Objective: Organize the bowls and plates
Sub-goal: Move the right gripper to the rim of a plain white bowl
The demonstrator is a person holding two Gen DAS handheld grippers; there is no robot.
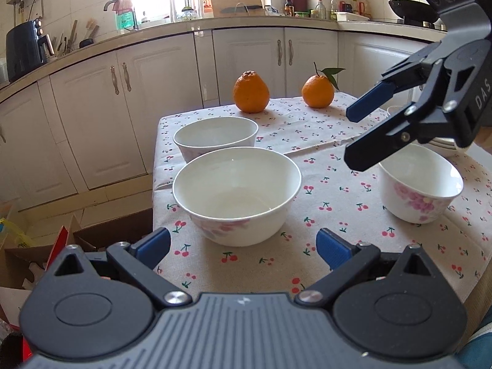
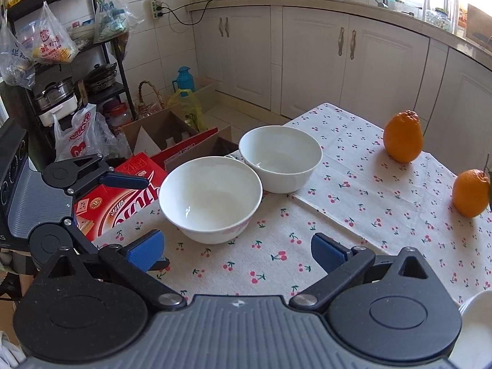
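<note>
Nearest our left wrist camera, the left gripper (image 1: 243, 247) hangs with its blue pads spread wide, pinching nothing, just short of the near bowl (image 1: 236, 195). That bowl sits upright on the cherry-print tablecloth (image 1: 338, 215), white with a pink flower pattern low on its side. Directly behind it stands the far bowl (image 1: 216, 137), also upright; from the right wrist view the two rims look touching or very nearly so, and we cannot tell which.

Over on our right stands a third bowl (image 1: 420, 184), well apart from the other two. Our right gripper (image 1: 353, 136) hovers above its rim with fingers parted and nothing between them. Behind that gripper we glimpse a stack of plates (image 1: 442, 145), mostly hidden.

At the far edge of the table, two fruits rest apart from each other: a bumpy orange (image 1: 251, 92) and a leafy orange (image 1: 318, 91).

From the right wrist view, we see the near bowl (image 2: 211, 198) and far bowl (image 2: 280, 157) close to the table's left edge, with a red carton (image 2: 123, 196) and an open cardboard box (image 2: 160, 135) on the floor beyond.
</note>
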